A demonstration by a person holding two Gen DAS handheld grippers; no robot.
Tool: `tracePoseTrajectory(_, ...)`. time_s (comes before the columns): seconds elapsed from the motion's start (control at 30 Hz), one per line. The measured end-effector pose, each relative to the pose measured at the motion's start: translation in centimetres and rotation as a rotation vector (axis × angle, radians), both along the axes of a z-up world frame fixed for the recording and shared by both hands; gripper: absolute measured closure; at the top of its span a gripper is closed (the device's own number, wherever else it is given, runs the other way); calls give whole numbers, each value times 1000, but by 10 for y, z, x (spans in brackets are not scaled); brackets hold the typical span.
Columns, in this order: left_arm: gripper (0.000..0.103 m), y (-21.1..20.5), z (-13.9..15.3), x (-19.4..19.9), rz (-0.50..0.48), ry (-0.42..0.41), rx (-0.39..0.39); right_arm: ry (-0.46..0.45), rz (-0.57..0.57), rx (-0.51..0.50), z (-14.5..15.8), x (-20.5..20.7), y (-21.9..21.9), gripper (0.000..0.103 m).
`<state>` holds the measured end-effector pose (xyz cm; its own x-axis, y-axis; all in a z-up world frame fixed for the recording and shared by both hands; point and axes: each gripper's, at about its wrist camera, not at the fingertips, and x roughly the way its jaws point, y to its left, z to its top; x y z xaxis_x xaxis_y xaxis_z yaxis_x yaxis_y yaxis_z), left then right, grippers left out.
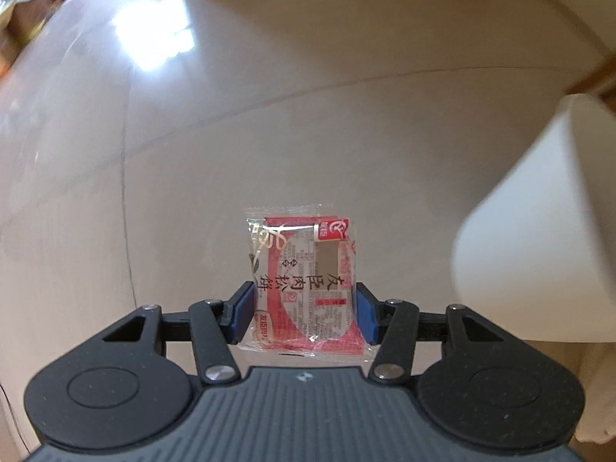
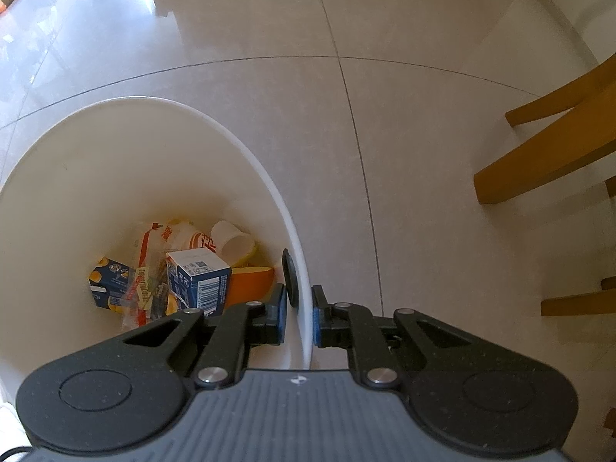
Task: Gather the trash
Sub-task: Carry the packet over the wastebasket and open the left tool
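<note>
Nearest the lens in the left wrist view is the grey ribbed body of the left tool [image 1: 304, 310], its black linkages spreading across the bottom of the frame and its two blue pads [image 1: 245, 310] pressed against the sides of a snack wrapper [image 1: 304, 275]. The wrapper is clear plastic with red print and dark Chinese characters; it stands upright in the lower centre of the frame, held roughly half-open wide between the pads and clear of the pale tiled floor [image 1: 269, 115] behind it. The outer wall of a white bin [image 1: 539, 231] fills the right edge of that view, beside the wrapper but not touching it. The upper left of the frame is blurred, with a bright glare on the tiles. In the right wrist view the right tool [image 2: 298, 317] sits at the bottom centre, nearly closed, its blue pads clamping the thin white rim of the bin [image 2: 269, 181], one pad inside the wall and one outside. A black round fitting [image 2: 290, 279] sits on the inner wall just above the pads. The bin's interior takes the left half of the frame, and at its bottom lie a blue and white carton [image 2: 200, 281], a white cup [image 2: 233, 242] on its side, an orange piece [image 2: 248, 285] and several printed wrappers [image 2: 142, 288]. Wooden chair legs [image 2: 546, 154] cross the right side of the frame on the tiles.
</note>
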<state>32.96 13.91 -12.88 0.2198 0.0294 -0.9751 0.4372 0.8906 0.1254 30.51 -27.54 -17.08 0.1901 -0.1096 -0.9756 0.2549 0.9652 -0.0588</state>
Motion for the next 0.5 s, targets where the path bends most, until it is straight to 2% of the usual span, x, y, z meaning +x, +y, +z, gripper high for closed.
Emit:
tracePoseTrajectory(0.27,50,-91,70,-11,-168,29,-74,-2,-15,13,3,0,-4,88)
tracePoseTrajectory(0.4,50,-136,88,-26,-255,45,-125,-3,-8,4,3,0,-3,88)
tracePoseTrajectory(0.5,50,-161,91,-39,-299,74,-168,-3,-15,12,3,0,-4,88)
